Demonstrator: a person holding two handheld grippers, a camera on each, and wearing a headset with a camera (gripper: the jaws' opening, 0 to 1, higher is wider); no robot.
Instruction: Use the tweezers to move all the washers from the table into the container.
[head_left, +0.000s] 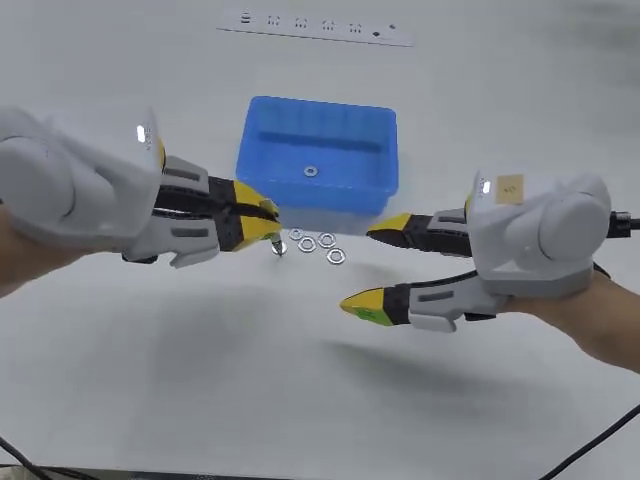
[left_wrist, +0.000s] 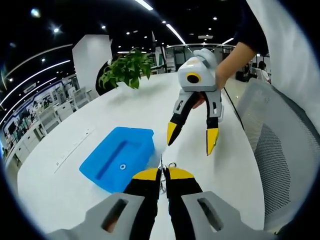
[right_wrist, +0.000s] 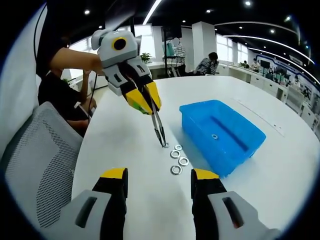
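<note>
Several steel washers (head_left: 316, 245) lie close together on the white table in front of the blue container (head_left: 318, 203); one more washer (head_left: 311, 171) lies inside it. My left gripper (head_left: 272, 225) is shut on the tweezers (head_left: 278, 246), whose tips point down just left of the washers, at or just above the table. In the right gripper view the tweezers (right_wrist: 159, 126) end beside the nearest washer (right_wrist: 178, 147). My right gripper (head_left: 368, 268) stands open to the right of the washers, holding nothing. In the left gripper view the tweezers (left_wrist: 161, 167) stick out between my shut jaws.
A white power strip (head_left: 315, 27) lies at the far side of the table. A cable (head_left: 600, 440) crosses the near right corner. A mesh chair (right_wrist: 40, 150) stands at the table's edge, and a potted plant (left_wrist: 125, 70) sits further off.
</note>
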